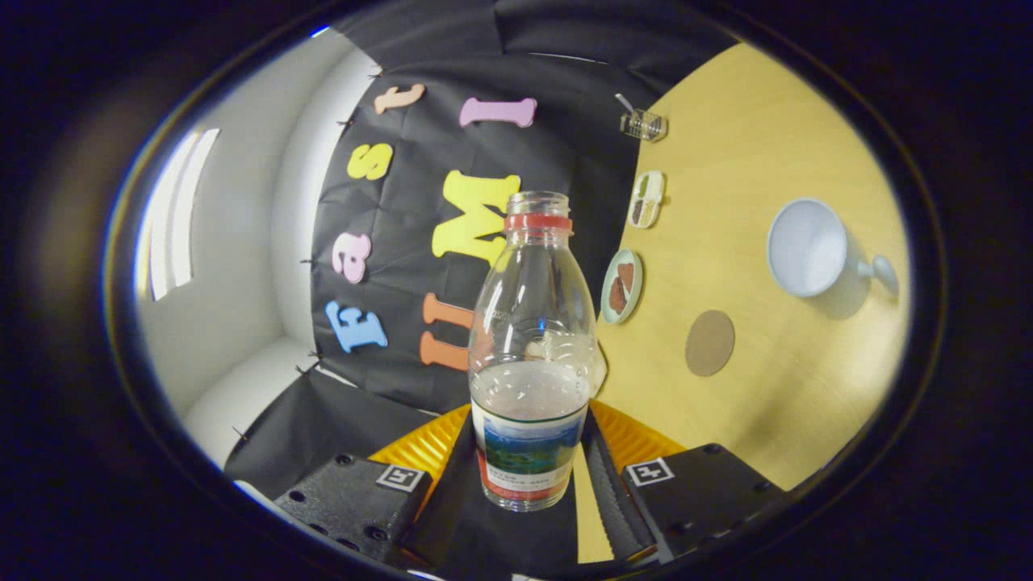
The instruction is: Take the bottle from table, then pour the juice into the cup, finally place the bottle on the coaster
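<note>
Bottle in the tool, tilted over the counter, pour not yet begun.

The tool (529, 472) is clamped on the bottle (530, 355), both fingers (601, 476) pressing its labelled lower part; the cap is off and liquid sits in its lower half. The view is rolled, so the counter (775, 403) stands on edge beyond the bottle. The coaster (710, 343) lies nearest, the cup (807, 246) further off, well apart from the bottle's mouth. I judge the step as carrying toward the cup; next, bring the mouth over the rim, then tip.
</note>
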`<move>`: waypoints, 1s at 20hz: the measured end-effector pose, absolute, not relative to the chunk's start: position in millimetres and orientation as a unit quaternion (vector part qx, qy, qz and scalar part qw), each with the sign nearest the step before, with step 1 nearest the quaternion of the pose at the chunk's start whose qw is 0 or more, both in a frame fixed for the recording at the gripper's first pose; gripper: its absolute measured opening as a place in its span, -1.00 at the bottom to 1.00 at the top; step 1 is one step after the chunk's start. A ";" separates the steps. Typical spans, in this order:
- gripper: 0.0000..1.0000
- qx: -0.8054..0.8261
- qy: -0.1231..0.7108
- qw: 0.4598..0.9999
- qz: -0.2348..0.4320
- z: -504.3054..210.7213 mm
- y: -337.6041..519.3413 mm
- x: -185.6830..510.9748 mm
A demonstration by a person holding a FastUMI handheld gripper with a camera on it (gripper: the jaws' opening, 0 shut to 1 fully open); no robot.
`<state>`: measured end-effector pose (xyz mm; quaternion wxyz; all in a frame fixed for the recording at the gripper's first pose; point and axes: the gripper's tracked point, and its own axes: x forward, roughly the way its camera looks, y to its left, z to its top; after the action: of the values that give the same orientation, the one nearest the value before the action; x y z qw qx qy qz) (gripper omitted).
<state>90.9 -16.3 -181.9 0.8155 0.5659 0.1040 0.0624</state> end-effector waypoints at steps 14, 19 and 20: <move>0.54 0.116 0.069 0.991 0.024 -135.9 -57.6 85.8; 0.55 0.077 0.074 0.994 -0.004 -138.2 -72.2 101.7; 0.55 0.062 0.073 0.995 -0.012 -138.7 -77.2 104.0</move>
<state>104.0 -77.2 -138.7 0.9953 0.0623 0.0728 -0.0116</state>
